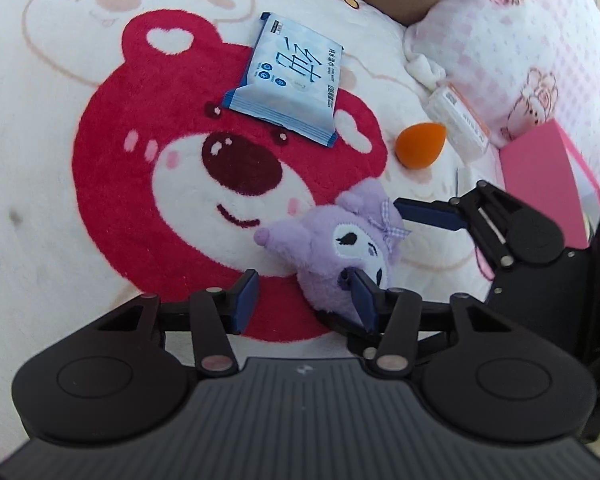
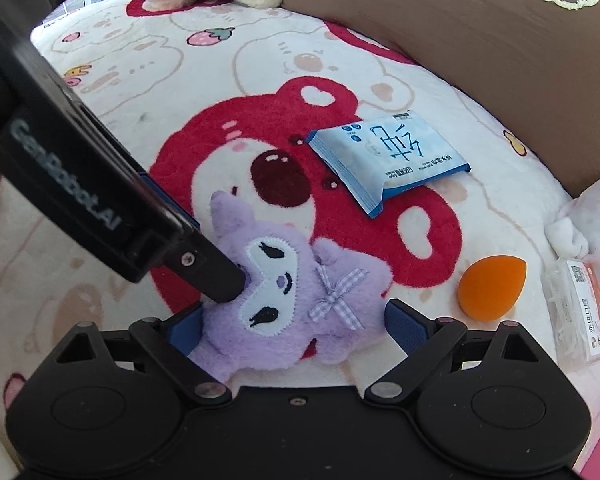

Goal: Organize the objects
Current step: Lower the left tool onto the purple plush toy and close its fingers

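Right gripper (image 2: 294,330) open around purple plush (image 2: 284,304), perhaps touching.

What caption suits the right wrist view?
Right hand-held gripper open around a purple plush toy on a bear-print blanket, left hand-held gripper touching it.

Fleecy blanket (image 2: 148,92) w/ big red bear face covers the bed. On it: purple plush toy (image 2: 284,300) near edge, blue-white wipes pack (image 2: 384,160) farther back on bear's face, orange makeup sponge (image 2: 488,286) to the right, small clear box (image 2: 576,312) just beyond that.
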